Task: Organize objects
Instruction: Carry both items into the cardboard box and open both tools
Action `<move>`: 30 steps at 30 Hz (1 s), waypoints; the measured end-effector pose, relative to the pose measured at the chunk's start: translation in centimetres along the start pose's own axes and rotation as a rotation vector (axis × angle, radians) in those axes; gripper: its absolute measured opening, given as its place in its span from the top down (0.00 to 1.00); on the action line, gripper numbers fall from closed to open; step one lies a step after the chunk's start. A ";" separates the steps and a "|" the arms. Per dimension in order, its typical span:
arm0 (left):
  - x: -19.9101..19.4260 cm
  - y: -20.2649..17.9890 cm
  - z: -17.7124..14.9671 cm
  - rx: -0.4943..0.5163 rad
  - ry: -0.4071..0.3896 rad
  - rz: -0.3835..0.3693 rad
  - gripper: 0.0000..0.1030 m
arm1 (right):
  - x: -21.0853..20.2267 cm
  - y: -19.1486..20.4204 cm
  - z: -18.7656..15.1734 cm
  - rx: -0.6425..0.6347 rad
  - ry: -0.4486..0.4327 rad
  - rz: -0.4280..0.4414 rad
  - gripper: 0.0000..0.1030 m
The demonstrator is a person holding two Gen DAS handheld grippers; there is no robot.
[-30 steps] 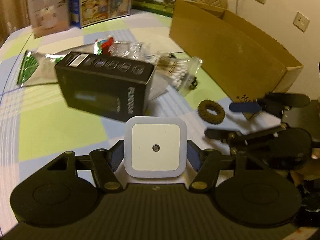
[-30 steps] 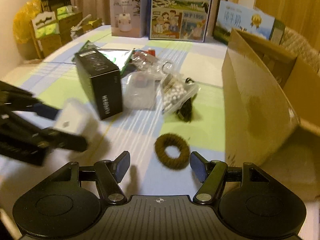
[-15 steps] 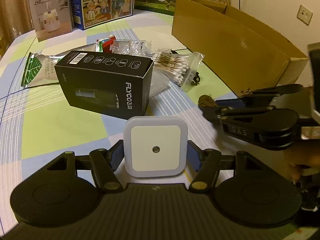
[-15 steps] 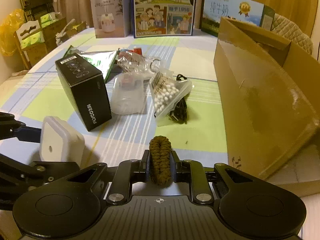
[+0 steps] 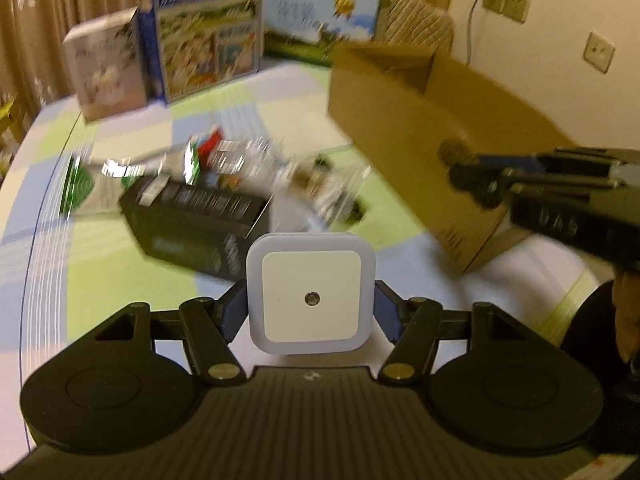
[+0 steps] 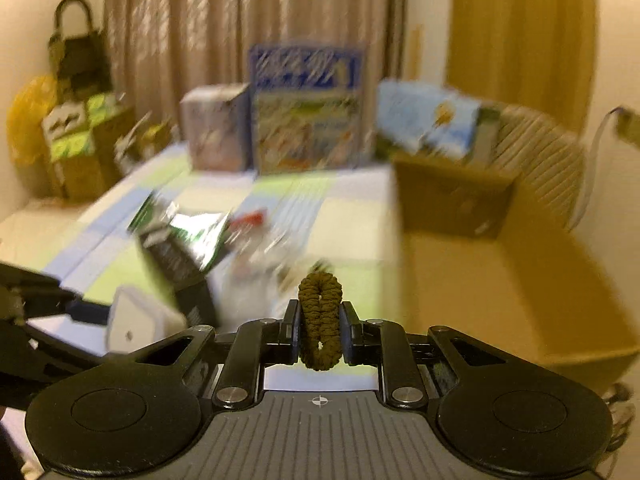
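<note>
My left gripper (image 5: 311, 304) is shut on a white square night light (image 5: 311, 294), held above the table. In the right wrist view that night light (image 6: 136, 322) shows at the lower left. My right gripper (image 6: 320, 324) is shut on a brown hair tie (image 6: 320, 320), squeezed upright between the pads and lifted off the table. From the left wrist view the right gripper (image 5: 460, 170) is at the far right, level with the rim of the open cardboard box (image 5: 420, 128). The box's brown inside (image 6: 500, 280) lies just right of the hair tie.
A black boxed product (image 5: 196, 220), a green foil pack (image 5: 76, 192), crinkled clear bags (image 5: 248, 156) and a cotton swab bag (image 5: 320, 188) lie mid-table, all blurred. Printed cartons (image 5: 200, 28) stand along the far edge. A person's hand (image 5: 628, 304) shows at right.
The right gripper shut on the hair tie and has raised it from the table toward the cardboard box. The left gripper, still holding the night light, has lifted and tilted upward.
</note>
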State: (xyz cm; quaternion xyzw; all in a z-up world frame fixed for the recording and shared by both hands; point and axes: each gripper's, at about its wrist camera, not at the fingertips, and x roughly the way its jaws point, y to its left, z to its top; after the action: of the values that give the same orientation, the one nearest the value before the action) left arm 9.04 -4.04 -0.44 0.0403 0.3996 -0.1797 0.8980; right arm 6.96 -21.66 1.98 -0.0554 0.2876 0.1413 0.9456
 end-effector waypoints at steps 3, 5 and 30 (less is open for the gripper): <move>-0.9 -2.3 2.5 0.020 -0.045 -0.038 0.41 | -1.6 -3.3 1.4 0.053 -0.021 -0.056 0.84; -1.1 -4.0 4.2 0.041 -0.073 -0.067 0.41 | -2.2 -5.7 2.0 0.099 -0.021 -0.088 0.84; 3.7 -13.9 12.5 0.124 -0.158 -0.164 0.21 | -3.9 -19.1 1.4 0.380 -0.013 -0.123 0.51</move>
State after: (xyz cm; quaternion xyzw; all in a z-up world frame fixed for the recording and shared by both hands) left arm 15.18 -20.78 6.36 0.0488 0.3179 -0.2793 0.9048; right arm 10.32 -40.56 5.74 0.1074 0.2993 0.0265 0.9477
